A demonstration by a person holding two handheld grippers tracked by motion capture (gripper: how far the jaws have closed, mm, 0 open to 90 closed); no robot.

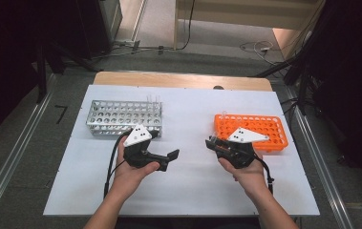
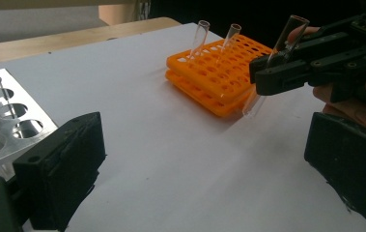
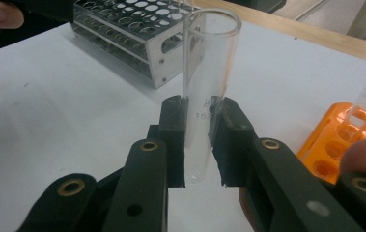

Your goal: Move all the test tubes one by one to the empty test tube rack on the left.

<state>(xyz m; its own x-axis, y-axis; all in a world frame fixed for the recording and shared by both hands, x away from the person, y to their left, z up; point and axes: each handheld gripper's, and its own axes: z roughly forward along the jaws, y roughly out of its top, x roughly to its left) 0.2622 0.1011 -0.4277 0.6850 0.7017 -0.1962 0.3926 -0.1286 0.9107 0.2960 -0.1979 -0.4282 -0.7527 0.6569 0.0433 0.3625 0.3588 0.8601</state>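
Observation:
My right gripper point(image 3: 197, 140) is shut on a clear glass test tube point(image 3: 209, 82), which stands nearly upright between the pads. In the left gripper view the same tube point(image 2: 289, 36) tilts in the right gripper point(image 2: 272, 72) just in front of the orange rack point(image 2: 219, 77). From above, the right gripper point(image 1: 211, 142) hovers at the left end of the orange rack point(image 1: 260, 129). My left gripper point(image 1: 169, 160) is near the table's middle, pointing right. Its jaws stand wide apart with nothing between them point(image 2: 204, 159).
Two more tubes point(image 2: 200, 36) point(image 2: 231, 36) stand in the orange rack's near corner. A metal rack point(image 1: 121, 117) sits at the back left with tubes point(image 1: 154, 99) at its far right corner. White paper point(image 1: 188, 186) covers the table between the racks.

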